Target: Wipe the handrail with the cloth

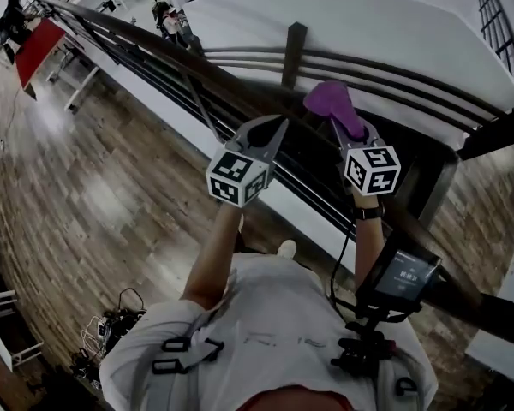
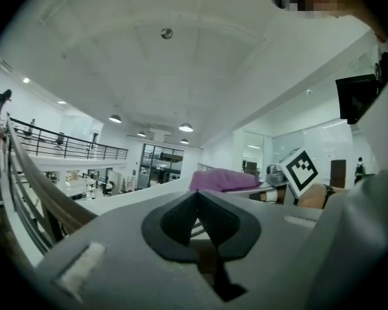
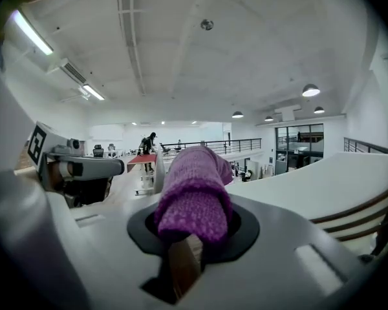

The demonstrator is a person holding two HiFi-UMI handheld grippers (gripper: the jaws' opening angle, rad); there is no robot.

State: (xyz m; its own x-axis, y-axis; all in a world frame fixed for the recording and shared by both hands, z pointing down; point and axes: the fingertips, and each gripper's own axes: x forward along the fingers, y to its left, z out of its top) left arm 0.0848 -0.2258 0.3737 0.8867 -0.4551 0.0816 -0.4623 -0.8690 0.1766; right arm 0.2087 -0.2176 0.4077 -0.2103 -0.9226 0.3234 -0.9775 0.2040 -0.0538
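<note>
Wooden flooring is stretching beneath the handrail (image 1: 201, 74). Near it, the right hand-held gripper (image 1: 353, 131) is clamping the purple cloth (image 1: 332, 103), while the left hand-held gripper (image 1: 270, 131) is hovering beside it with its jaws pressed together on nothing.

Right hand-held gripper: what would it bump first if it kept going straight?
Probably nothing soon: past the purple cloth in the right hand-held gripper, its view shows open air. The handrail seems just below, though depth is unclear.

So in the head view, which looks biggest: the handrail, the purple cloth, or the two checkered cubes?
1. handrail, largest by far.
2. left cube and right cube: alike, no ranking between them.
3. purple cloth: near cube size, perhaps slightly smaller; unsure.
</note>
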